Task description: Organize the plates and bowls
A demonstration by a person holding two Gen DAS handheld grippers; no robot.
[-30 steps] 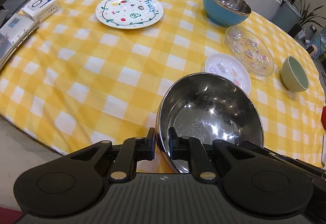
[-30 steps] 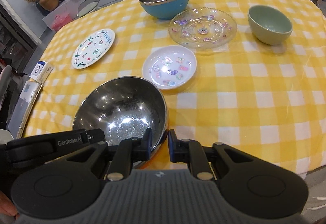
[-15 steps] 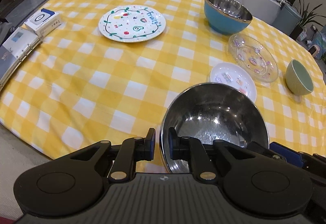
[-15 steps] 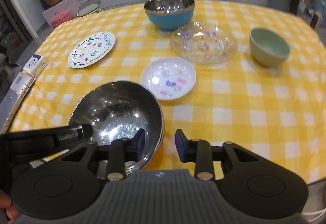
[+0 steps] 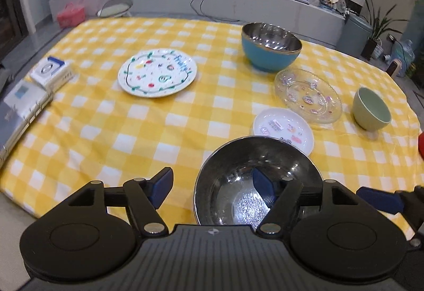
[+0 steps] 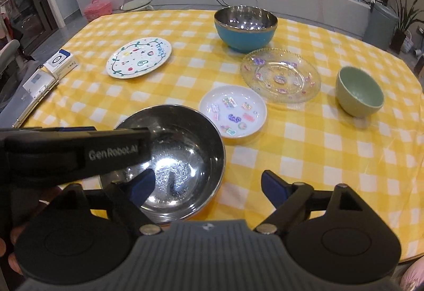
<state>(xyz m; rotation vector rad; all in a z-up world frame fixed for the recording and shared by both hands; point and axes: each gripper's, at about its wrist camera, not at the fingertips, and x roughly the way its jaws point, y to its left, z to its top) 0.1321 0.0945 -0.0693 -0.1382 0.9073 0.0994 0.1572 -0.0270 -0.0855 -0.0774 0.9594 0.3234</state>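
A large steel bowl (image 5: pixel 257 179) (image 6: pixel 180 155) rests on the yellow checked tablecloth near the front edge. My left gripper (image 5: pixel 212 183) straddles its left rim, jaws opening wide, pads clear of the metal. My right gripper (image 6: pixel 208 185) straddles the right rim the same way, jaws opening, touching nothing. Further back stand a blue bowl (image 5: pixel 270 52) (image 6: pixel 245 28), a white fruit-print plate (image 5: pixel 157 72) (image 6: pixel 139 57), a clear glass plate (image 5: pixel 307 95) (image 6: pixel 281 75), a small white dish (image 5: pixel 283 129) (image 6: pixel 233 110) and a green bowl (image 5: pixel 371 108) (image 6: pixel 359 91).
A white and blue box (image 5: pixel 50 73) and a ring binder (image 5: pixel 18 110) lie at the table's left edge. The left gripper's black casing (image 6: pixel 79 155) covers the steel bowl's left side in the right wrist view. The table's front edge runs just under both grippers.
Both grippers were shut on the steel bowl's rim and have opened wide, letting go of it. The bowl stays on the cloth. Both views have tilted up a little.
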